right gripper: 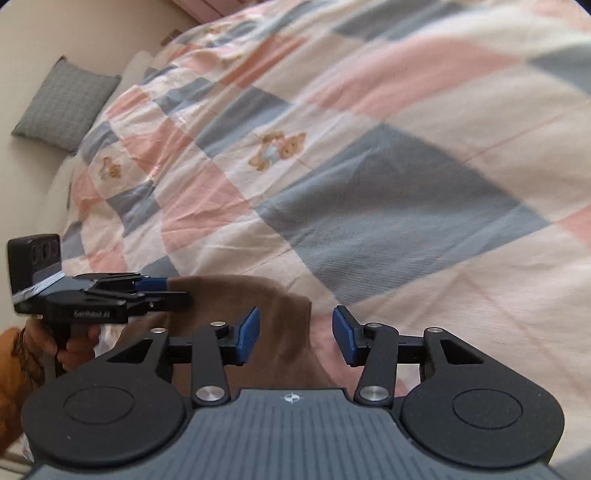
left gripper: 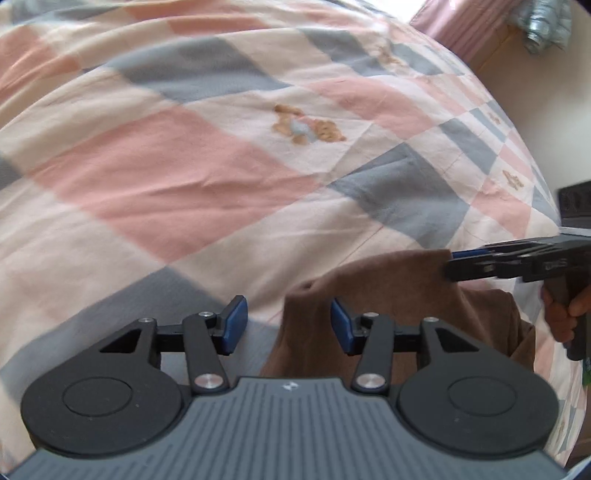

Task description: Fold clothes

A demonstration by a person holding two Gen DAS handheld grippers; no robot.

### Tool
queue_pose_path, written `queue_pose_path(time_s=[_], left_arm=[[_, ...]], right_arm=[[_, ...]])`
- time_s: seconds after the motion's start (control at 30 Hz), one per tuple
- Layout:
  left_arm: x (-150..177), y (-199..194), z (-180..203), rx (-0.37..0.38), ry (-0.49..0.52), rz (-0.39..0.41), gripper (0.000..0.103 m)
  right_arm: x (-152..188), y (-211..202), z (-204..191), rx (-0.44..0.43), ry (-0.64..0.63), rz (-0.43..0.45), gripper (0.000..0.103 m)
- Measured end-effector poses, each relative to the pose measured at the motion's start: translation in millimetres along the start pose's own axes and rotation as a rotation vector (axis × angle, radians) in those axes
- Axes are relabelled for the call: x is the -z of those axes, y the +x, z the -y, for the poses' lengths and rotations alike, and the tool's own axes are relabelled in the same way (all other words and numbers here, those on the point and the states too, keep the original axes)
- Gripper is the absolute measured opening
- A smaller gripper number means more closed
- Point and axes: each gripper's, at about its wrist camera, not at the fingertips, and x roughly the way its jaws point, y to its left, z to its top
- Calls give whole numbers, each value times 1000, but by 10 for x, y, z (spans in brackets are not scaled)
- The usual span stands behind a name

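Note:
A brown garment lies bunched on the checked bedspread, near the bed's front edge. My left gripper is open, its blue pads on either side of the garment's left corner, not closed on it. My right gripper is also open, over the garment's right corner. Each gripper shows side-on in the other's view: the right one at the cloth's far right edge, the left one at its left edge. Whether those side-on pads touch the cloth I cannot tell.
The bedspread is pink, grey and cream checks with teddy bear prints. A grey pillow lies at the head of the bed against a cream wall. A pink curtain hangs beyond the bed.

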Motion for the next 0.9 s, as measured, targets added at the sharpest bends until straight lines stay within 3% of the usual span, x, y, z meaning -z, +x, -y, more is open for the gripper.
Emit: queue_pose_path(time_s=[0.03, 0.07, 0.23, 0.37, 0.5, 0.57, 0.67, 0.73, 0.83, 0.9], left_arm=[[12, -2, 32, 1, 31, 6, 7], [32, -11, 68, 0, 65, 10, 6], [373, -424, 446, -52, 334, 186, 6], [920, -871, 737, -68, 423, 296, 7], [1532, -1004, 916, -116, 442, 283, 10], [1807, -967, 945, -129, 430, 228, 15], [2145, -890, 960, -188, 453, 125, 18], [2280, -932, 983, -227, 491, 99, 17], [2177, -1187, 882, -205, 427, 137, 22], [1984, -1328, 737, -198, 316, 174, 30]], right_arm=[[6, 48, -16, -3, -11, 0, 19], [34, 56, -56, 11, -41, 13, 9], [430, -334, -490, 96, -307, 215, 8], [1114, -770, -1003, 175, -625, 368, 8], [1888, -837, -1326, 260, -880, 335, 9], [2218, -754, -1386, 284, -945, 241, 10], [2489, -587, -1344, 349, -941, 70, 24], [2595, -529, -1313, 383, -912, -12, 26], [2445, -767, -1291, 345, -753, 52, 35], [2246, -989, -1194, 284, -553, 126, 37]])
